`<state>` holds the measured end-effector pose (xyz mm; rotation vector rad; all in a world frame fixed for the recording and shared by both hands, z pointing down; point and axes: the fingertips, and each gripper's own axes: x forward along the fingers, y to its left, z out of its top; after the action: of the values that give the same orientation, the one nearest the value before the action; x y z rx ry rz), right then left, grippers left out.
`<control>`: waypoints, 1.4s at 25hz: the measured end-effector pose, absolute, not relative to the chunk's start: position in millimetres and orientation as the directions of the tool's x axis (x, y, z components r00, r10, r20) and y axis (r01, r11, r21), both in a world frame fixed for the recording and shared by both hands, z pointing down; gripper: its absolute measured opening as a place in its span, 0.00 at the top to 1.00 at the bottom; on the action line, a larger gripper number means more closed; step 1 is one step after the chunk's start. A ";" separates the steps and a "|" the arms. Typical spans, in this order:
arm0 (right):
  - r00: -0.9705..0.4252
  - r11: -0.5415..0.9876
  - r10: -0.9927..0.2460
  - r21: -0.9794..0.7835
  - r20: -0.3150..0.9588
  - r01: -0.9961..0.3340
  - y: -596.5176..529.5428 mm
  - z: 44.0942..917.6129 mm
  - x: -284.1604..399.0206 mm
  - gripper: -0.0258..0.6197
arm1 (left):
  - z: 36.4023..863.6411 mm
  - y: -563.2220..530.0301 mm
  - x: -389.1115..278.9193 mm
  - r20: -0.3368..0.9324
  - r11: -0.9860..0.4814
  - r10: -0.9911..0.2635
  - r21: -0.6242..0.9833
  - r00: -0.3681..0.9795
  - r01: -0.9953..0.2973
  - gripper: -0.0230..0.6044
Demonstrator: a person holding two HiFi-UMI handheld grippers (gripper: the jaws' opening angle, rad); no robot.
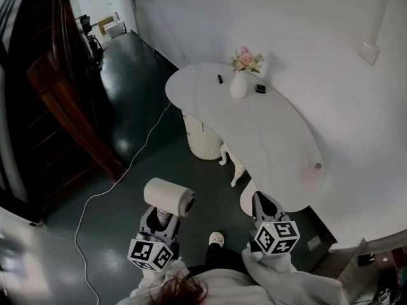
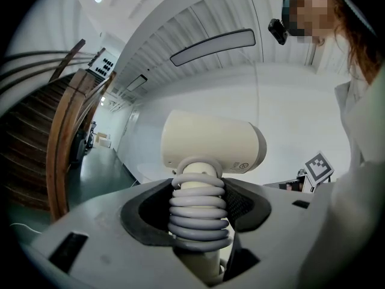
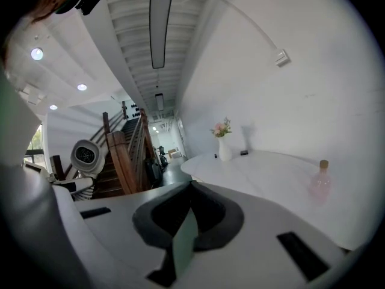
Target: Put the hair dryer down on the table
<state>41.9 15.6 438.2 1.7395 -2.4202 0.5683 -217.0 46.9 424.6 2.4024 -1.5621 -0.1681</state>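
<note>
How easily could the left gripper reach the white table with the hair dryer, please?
Probably yes, once nearer: the left gripper grips the hair dryer over the floor, short of the table. Nothing stands between, and the tabletop's near stretch is bare.

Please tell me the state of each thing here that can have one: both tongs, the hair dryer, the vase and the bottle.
Left tongs: shut on the hair dryer's handle.
Cream plastic hair dryer, grey cord coiled round its handle: held upright, not yet on the table.
Right tongs: shut, empty.
White vase with pink flowers: upright on the white curved table.
Small pink bottle: upright near the table's edge.
</note>
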 end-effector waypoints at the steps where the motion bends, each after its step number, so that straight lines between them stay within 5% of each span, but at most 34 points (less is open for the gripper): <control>1: -0.340 0.277 -0.892 -0.236 0.298 -0.932 6.7 438.5 43.3 0.88 | 425.2 39.1 -215.6 0.048 -0.381 -0.911 0.286 0.410 -0.879 0.59; 18: -0.345 0.283 -0.886 -0.228 0.310 -0.932 -96.6 446.2 65.9 0.88 | 435.7 -70.0 -195.4 0.049 -0.369 -0.915 0.306 0.401 -0.878 0.59; 35: -0.317 0.237 -0.888 -0.259 0.334 -0.937 -79.5 466.8 74.4 0.88 | 449.1 -63.7 -191.4 0.092 -0.395 -0.895 0.288 0.436 -0.872 0.59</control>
<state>74.4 -79.5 466.8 1.7619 -2.3755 0.6316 -191.4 -63.7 449.1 2.3996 -1.5233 -0.1112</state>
